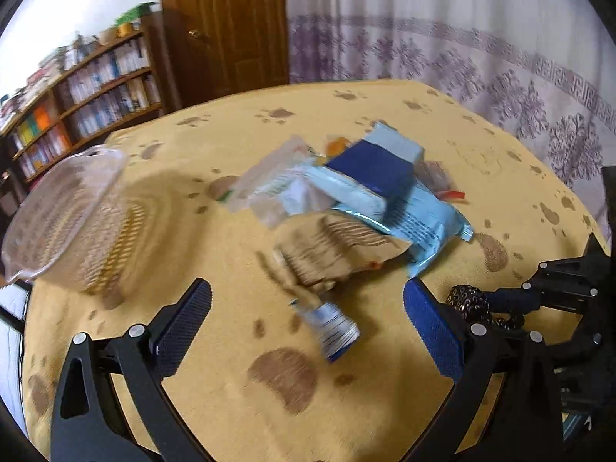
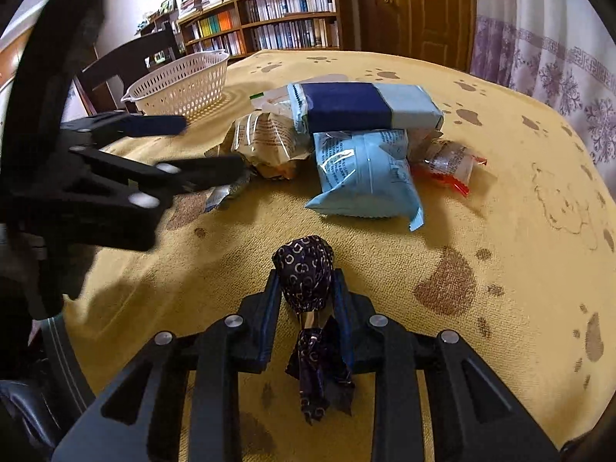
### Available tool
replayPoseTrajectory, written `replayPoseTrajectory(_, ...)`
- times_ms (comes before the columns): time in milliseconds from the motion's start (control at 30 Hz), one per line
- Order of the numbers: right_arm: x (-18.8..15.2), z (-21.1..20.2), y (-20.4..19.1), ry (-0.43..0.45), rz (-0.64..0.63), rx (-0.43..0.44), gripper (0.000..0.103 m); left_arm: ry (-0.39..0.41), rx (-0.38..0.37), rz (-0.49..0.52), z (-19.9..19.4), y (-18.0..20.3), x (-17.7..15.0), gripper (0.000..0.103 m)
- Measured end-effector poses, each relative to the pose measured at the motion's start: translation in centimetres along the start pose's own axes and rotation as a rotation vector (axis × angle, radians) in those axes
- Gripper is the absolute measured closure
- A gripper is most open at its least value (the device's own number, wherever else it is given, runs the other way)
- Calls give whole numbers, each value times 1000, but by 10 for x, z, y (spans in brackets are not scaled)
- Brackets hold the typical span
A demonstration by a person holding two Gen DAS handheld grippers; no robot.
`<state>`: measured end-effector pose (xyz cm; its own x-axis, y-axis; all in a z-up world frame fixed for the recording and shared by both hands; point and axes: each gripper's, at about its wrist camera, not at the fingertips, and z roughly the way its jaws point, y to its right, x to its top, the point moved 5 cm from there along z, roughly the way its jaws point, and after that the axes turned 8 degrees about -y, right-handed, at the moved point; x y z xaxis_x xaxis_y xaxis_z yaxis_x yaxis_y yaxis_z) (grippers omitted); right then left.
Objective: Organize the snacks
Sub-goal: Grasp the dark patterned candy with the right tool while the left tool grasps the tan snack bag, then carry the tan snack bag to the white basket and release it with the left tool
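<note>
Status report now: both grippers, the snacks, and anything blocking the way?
Left gripper open, empty, over small blue-white packet. Right gripper shut on dark foil candy. Snack pile on table; white basket empty, path clear.

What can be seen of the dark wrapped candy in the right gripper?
The wrapped candy is a rounded lump in dark purple foil-like wrap printed with small pale ring shapes. The wrap is gathered below the ball into a twisted neck, then flares into a crumpled tail pointing back toward the camera. The right gripper is shut on it, one blue-padded finger on each side of the ball. It looks held above the yellow paw-print tablecloth, apart from the snack pile. The left wrist view shows it too.
</note>
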<state>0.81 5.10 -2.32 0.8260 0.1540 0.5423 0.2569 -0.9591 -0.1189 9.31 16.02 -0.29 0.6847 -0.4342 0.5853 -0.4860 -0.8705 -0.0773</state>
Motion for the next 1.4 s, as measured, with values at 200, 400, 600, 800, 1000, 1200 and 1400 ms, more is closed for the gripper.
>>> replayPoseTrajectory(200, -1, 4, 4, -6, 16, 22, 76, -51, -27, 16, 31, 9, 19, 2)
replayPoseTrajectory(400, -1, 3, 5, -6, 18, 28, 76, -63, -55, 6, 48, 8, 29, 2)
replayPoseTrajectory(600, 0, 5, 6, -6, 18, 30, 76, -46, -29, 5, 47, 3, 26, 17)
replayPoseTrajectory(800, 0, 5, 6, -5, 19, 32, 76, -2, -25, -6, 26, -3, 20, 19)
replayPoseTrajectory(1000, 0, 4, 7, -3, 20, 30, 76, 45, 4, -12, -3, -12, 15, 19)
replayPoseTrajectory(1200, 2, 3, 9, 0, 23, 31, 76, 100, 29, -50, -32, -33, 18, 19)
replayPoseTrajectory(1400, 2, 4, 12, 2, 26, 32, 76, 149, 85, -126, -54, -70, 22, 19)
